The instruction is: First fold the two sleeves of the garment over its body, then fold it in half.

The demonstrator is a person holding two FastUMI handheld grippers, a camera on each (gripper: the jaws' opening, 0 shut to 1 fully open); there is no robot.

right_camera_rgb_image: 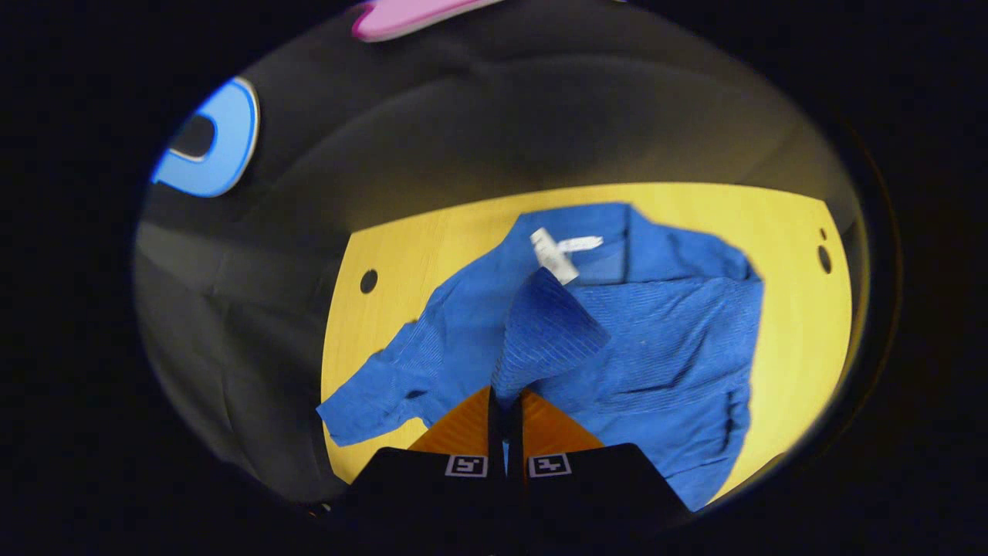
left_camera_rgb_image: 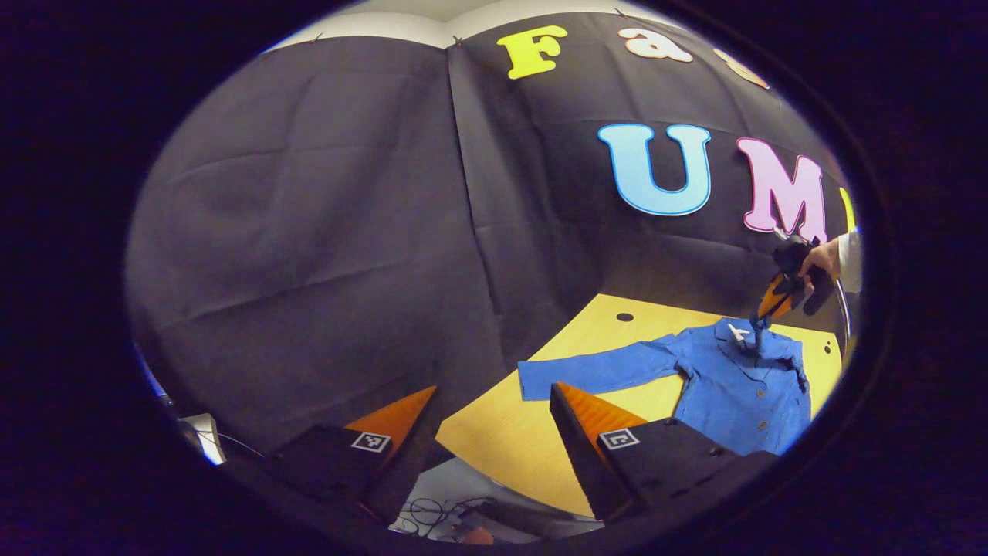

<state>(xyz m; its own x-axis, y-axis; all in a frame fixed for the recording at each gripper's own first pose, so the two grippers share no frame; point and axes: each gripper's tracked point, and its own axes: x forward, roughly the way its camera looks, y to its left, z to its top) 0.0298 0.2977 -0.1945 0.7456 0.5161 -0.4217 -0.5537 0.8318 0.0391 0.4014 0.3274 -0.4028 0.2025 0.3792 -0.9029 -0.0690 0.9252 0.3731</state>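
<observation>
Black creased cloth wall (left_camera_rgb_image: 324, 232) behind a yellow wooden tabletop (left_camera_rgb_image: 502, 440) — dark round holes (right_camera_rgb_image: 368, 280) near its edges.

Blue button-front shirt (left_camera_rgb_image: 733, 386) flat on yellow wooden table (left_camera_rgb_image: 502, 440), right side; one sleeve (left_camera_rgb_image: 594, 371) stretched left. Left gripper (left_camera_rgb_image: 494, 409) fingers spread, near edge.

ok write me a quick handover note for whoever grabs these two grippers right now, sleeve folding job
Right hand-held gripper: shut on a sleeve of the blue shirt, holding it lifted over the shirt's body, near the collar.
Left hand-held gripper: open, holding nothing, off the near edge of the yellow table.
Shirt lies on the table, buttons up; the other sleeve is spread out flat to the side.
Done: first sleeve brought over the body, not yet released.
Left: lay that sleeve down and let go, fold the other sleeve over the body, then fold the shirt in half.
</observation>
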